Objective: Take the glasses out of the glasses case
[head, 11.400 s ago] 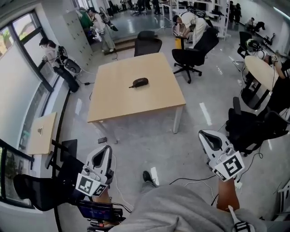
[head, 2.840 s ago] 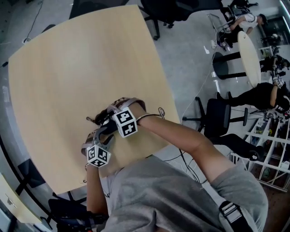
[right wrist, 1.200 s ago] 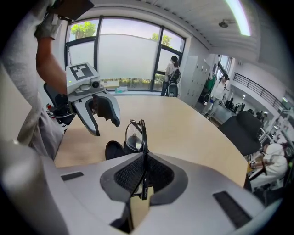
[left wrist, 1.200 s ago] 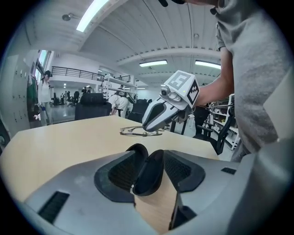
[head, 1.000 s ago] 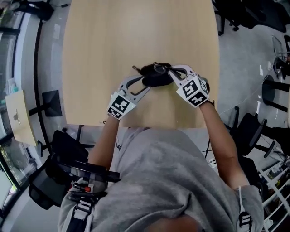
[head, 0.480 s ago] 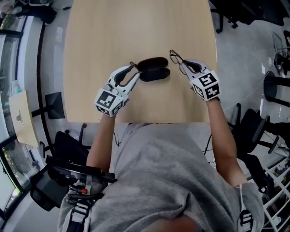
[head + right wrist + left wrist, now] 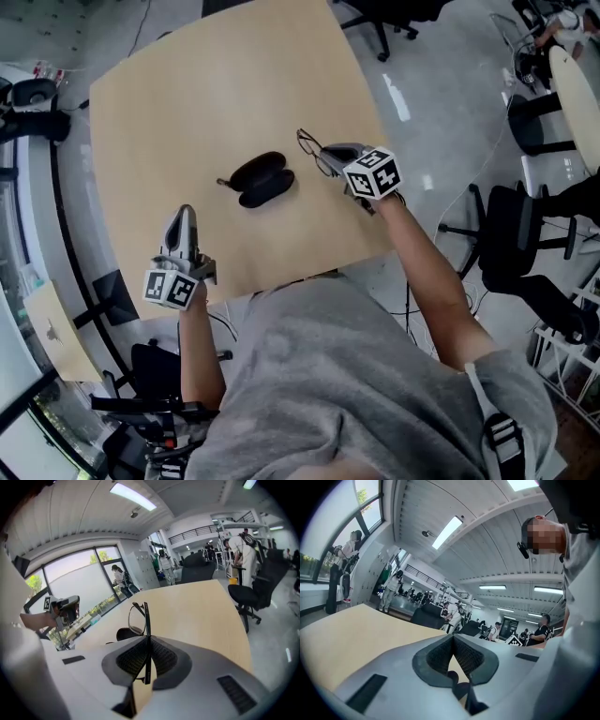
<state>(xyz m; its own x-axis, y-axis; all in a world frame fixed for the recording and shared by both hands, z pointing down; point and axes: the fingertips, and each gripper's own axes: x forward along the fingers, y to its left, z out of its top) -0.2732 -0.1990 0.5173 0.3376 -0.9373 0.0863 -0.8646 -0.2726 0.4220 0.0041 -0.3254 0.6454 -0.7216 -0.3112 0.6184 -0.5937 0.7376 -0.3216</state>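
- the right gripper [image 7: 330,157], a grey two-jaw tool with a marker cube, has its jaws clamped on a temple arm of the thin dark wire-framed glasses [image 7: 309,147]; in the right gripper view the arm runs straight up between the ribbed pads [image 7: 161,657], with the lenses beyond the tips.
- the left gripper [image 7: 184,216] has just been closing and its jaws now meet with nothing between them; it stands at the near left edge of the pale wooden table [image 7: 187,94], well apart from the case.
- the black oval glasses case [image 7: 259,178] lies open and empty on the table between the two grippers, its long axis running roughly from one to the other.
- the glasses are out, held just to the right of the case, so the task looks nearly done.
- the right gripper is close to the table's right edge; the bare tabletop beyond the case offers safer room for setting them down.
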